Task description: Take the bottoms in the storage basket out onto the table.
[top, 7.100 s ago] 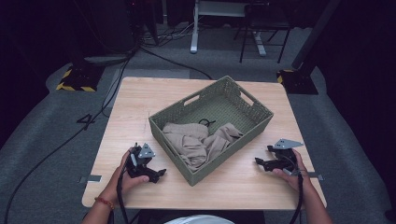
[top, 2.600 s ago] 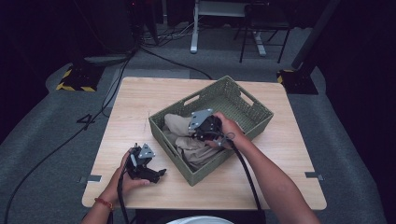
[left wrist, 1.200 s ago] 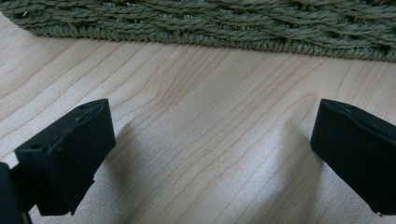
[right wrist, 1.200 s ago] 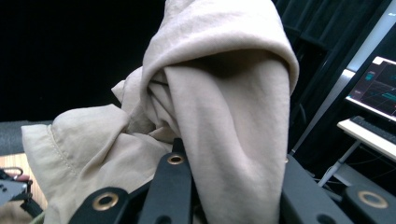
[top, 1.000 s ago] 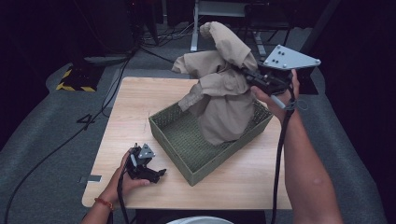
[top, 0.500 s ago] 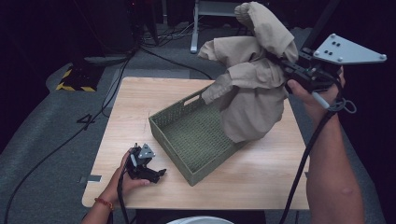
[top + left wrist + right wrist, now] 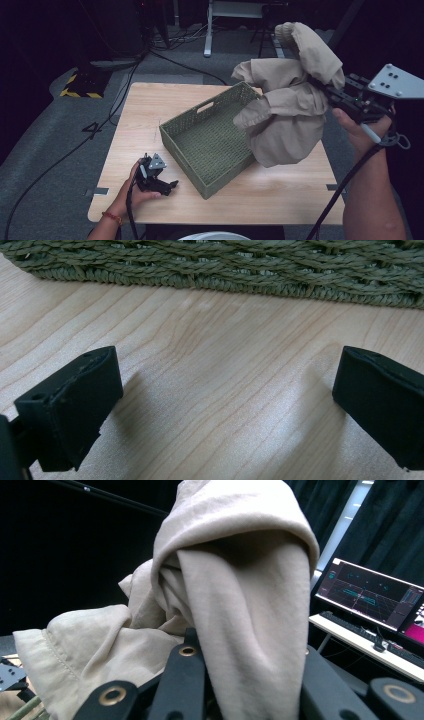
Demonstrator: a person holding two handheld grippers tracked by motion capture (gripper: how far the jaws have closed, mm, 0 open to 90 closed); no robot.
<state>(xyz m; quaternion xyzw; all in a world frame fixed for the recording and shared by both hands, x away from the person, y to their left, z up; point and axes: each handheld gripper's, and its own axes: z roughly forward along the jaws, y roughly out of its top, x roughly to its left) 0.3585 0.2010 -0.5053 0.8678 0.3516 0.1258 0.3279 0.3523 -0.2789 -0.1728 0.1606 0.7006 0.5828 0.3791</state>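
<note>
Above the table's right side, my right claw (image 7: 325, 90) is squeezing the beige cloth (image 7: 287, 112), hanging beside the green basket (image 7: 210, 145). My left claw (image 7: 165, 184) is resting open. The loose cloth might slip out, I think.

The garment (image 7: 290, 115) is soft, matt beige cloth, creased, with a stitched hem. The basket (image 7: 210, 145) is coarse woven green fibre, rough and dull. The table (image 7: 150, 110) is pale wood with fine grain and a smooth, faintly sheened finish. The left gripper (image 7: 225, 410) has matt black jaws.
</note>
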